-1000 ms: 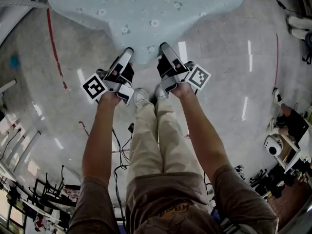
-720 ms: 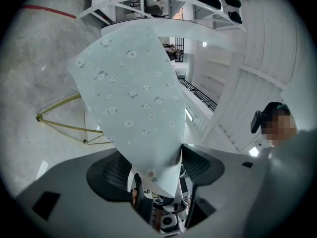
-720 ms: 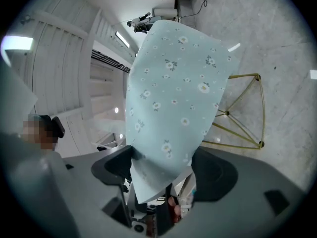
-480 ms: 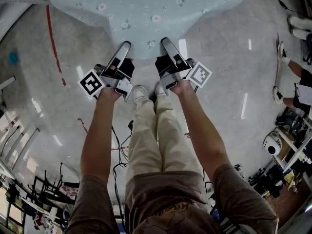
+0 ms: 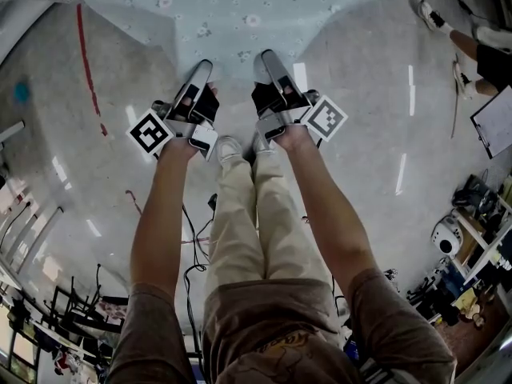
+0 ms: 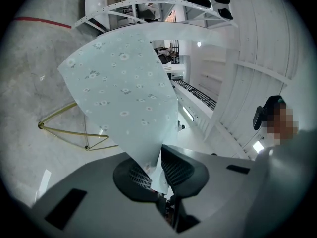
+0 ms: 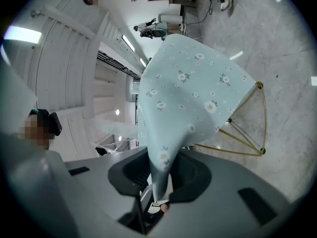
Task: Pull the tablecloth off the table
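tablecloth [image 5: 240, 6]: pale blue with small white flowers, draped over the table at the top of the head view. Its near edge comes to a point toward the person, and both grippers hold that edge.
left gripper [image 5: 202, 74]: at the tablecloth's near edge, on the left of the point. Its jaws have just been closing and now pinch a fold of the cloth between the ribbed pads [image 6: 138, 175].
right gripper [image 5: 268, 62]: just beside the left one, on the right of the point. Its jaws have just been closing too, and they now squeeze a gathered strip of cloth that runs down between them.
table frame [image 7: 250, 133]: thin gold-coloured rods under the tablecloth, showing below its hanging hem in both gripper views.
shoes [image 5: 230, 152]: the person's own, just below the tablecloth's point, between the two grippers.
floor [image 5: 376, 94]: grey, speckled and glossy, all round the tablecloth.
red line [image 5: 86, 74]: painted on the floor, left of the tablecloth.
bystander [image 5: 456, 30]: only legs show, to the right of the tablecloth, with a clipboard [image 5: 492, 122] below them.
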{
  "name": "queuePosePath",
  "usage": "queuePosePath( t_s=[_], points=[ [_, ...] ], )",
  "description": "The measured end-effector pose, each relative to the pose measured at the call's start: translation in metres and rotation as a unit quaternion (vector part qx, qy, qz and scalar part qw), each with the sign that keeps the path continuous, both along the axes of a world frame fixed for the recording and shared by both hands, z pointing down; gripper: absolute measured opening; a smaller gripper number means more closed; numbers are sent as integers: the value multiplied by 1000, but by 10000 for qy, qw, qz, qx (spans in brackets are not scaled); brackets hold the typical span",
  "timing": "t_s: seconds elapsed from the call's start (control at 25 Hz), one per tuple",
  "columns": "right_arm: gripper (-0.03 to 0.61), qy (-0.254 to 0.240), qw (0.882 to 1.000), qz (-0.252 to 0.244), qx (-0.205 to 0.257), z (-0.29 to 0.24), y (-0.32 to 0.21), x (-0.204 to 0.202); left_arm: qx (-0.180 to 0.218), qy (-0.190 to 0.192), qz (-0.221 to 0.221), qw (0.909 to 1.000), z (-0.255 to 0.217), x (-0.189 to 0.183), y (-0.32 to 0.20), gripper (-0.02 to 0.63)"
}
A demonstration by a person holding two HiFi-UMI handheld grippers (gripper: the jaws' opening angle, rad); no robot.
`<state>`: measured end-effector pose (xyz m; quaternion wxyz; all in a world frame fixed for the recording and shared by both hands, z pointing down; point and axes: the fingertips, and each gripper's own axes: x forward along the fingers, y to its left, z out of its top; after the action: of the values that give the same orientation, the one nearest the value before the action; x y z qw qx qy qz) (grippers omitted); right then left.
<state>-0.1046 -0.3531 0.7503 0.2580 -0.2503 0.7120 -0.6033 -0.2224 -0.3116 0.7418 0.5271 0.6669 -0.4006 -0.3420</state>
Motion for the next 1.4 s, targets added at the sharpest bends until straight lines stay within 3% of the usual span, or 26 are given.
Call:
queuePosePath(
  t_s=[0.2,0.6,1.0,1.4],
  points=[
    [33,180,9995,-61,238,-10,5,2,14,-102,-74,9999,-4,3,6,25],
    [8,609,9960,-528,397,-30,8,-2,-81,-458,-27,9989,-16,1,10,19],
    [9,719,9914,-833,708,-107,8,-10,184,-569,-25,9982,-98,-5,12,18],
    [9,653,9895,-811,999,-200,-7,-1,281,-1081,-53,9937,-193,4,0,18]
  ],
)
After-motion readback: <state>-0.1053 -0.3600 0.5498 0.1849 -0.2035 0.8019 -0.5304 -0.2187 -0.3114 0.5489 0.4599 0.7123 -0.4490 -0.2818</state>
